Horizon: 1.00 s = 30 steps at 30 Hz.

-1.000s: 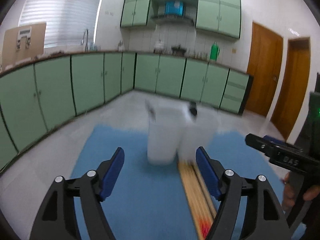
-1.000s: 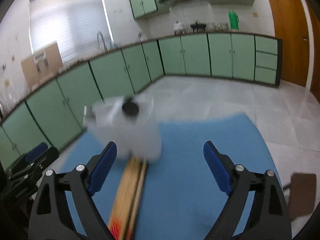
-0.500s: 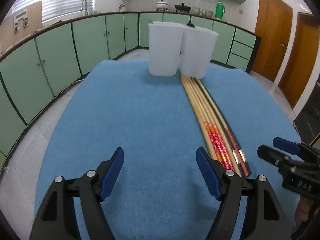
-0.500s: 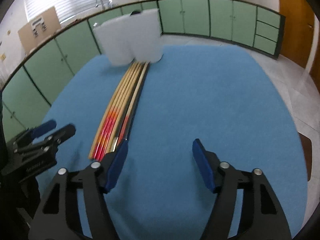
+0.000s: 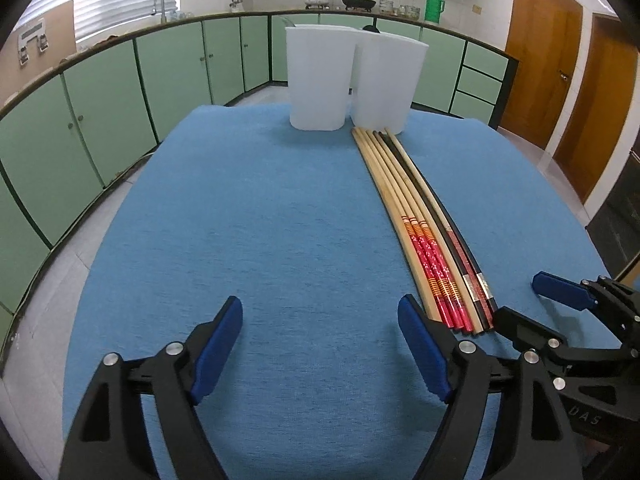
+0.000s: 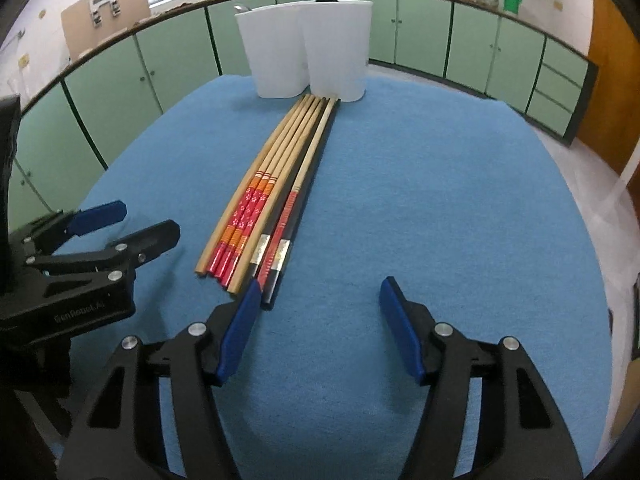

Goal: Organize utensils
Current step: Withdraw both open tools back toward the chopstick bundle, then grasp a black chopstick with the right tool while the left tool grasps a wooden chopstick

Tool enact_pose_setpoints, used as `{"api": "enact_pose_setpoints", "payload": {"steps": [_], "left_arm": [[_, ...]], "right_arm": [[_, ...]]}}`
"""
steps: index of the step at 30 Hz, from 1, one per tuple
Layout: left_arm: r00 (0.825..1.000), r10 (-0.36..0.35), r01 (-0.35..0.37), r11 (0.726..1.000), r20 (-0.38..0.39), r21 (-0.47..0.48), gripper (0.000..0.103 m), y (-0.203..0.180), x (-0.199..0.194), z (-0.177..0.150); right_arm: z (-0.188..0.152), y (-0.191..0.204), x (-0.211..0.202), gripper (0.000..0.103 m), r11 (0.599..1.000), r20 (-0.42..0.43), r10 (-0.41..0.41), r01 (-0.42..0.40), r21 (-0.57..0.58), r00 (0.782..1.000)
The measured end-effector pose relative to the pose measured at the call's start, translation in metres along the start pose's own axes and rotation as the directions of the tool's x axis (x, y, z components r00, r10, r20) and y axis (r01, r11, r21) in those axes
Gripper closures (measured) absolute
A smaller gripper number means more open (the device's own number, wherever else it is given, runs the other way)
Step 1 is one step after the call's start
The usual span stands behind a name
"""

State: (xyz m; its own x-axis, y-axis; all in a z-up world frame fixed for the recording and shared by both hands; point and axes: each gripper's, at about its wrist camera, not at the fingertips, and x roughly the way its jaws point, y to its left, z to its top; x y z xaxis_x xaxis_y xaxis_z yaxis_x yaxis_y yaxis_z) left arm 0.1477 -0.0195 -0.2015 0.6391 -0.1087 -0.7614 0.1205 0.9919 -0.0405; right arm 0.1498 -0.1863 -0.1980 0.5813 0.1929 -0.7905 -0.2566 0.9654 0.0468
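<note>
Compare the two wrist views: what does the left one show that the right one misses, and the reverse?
Only the left wrist view shows both wooden doors. Only the right wrist view shows the left gripper's printed housing. Both show the blue mat, two white containers and the chopsticks lying side by side, with both grippers open and empty.

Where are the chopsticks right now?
The chopsticks lie bundled on the blue cloth, tips touching the two white cups, between both grippers.

Beside the chopsticks (image 6: 256, 204), the left gripper (image 6: 132, 220) carries "GenRobot.AI" in pale letters on its black body, while the right gripper (image 5: 520, 300) shows only "DAS".
</note>
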Motion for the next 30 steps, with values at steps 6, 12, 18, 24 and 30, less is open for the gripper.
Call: {"api": "enact_pose_setpoints", "payload": {"steps": [6, 12, 18, 24, 30], "left_arm": [[1.0, -0.004, 0.004, 1.0, -0.002, -0.012, 0.024, 0.003, 0.0, 0.0], [1.0, -0.015, 0.015, 1.0, -0.002, 0.005, 0.024, -0.003, -0.002, -0.002], [1.0, -0.023, 0.023, 1.0, -0.01, 0.01, 0.024, -0.006, -0.004, -0.005], [0.999, -0.053, 0.053, 0.999, -0.012, 0.0, 0.024, -0.008, -0.005, -0.005], [0.996, -0.084, 0.085, 0.996, -0.037, 0.027, 0.024, -0.021, -0.003, -0.008]], "right_arm": [[-0.001, -0.015, -0.003, 0.043, 0.999, 0.0, -0.023, 0.023, 0.036, 1.0], [-0.003, -0.018, -0.004, 0.052, 0.997, -0.006, 0.008, -0.008, 0.073, 1.0], [-0.006, 0.002, -0.001, 0.092, 1.0, 0.008, 0.028, -0.028, 0.004, 1.0], [-0.007, 0.0, -0.003, 0.096, 0.998, 0.018, 0.057, -0.058, 0.015, 0.998], [-0.009, -0.015, -0.007, 0.096, 0.998, 0.02, 0.015, -0.016, 0.059, 1.0]]}}
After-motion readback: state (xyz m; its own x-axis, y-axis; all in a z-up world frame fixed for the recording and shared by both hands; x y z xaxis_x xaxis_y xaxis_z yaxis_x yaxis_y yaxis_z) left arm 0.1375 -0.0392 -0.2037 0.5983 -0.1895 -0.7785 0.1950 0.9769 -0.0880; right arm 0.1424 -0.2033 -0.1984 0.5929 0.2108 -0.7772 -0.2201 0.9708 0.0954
